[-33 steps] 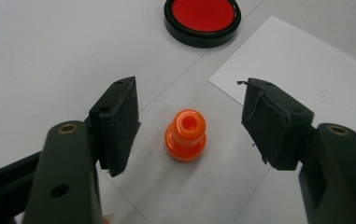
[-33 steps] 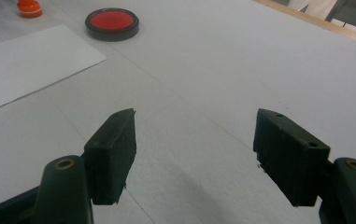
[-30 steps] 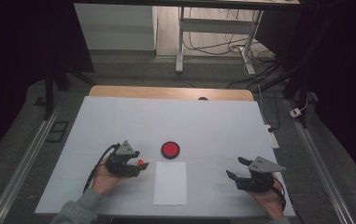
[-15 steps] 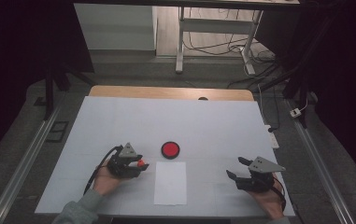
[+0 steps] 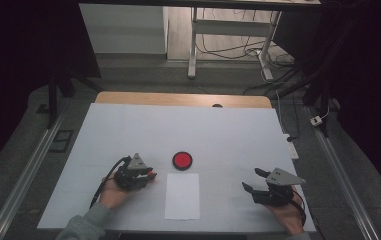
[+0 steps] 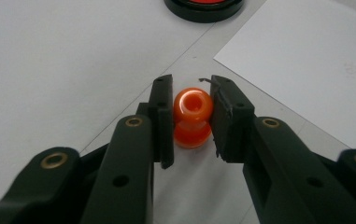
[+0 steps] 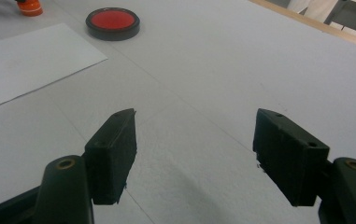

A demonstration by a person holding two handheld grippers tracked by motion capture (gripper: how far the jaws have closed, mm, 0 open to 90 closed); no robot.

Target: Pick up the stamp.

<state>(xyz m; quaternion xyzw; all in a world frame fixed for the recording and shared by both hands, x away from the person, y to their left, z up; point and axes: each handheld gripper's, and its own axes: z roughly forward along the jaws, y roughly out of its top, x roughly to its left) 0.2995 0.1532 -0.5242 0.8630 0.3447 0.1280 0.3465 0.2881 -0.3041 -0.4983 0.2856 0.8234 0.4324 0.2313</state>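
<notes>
Beside the red dish [image 5: 182, 160], left gripper [image 6: 192, 116] freshly clamped around orange stamp [image 6: 193, 117]; right gripper [image 7: 194, 140] agape.

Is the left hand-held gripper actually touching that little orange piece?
Touching. In the left gripper view, the left hand-held gripper has just closed its jaws, and both black pads press against the sides of the orange piece, with no gap visible.

— Light? Dim room, black surroundings at three and nine o'clock; the white table [image 5: 128, 130] glows evenly.
— Sharpness? Orange piece [image 6: 193, 116] glossy with glare, near jaws soft, shadows faint.
</notes>
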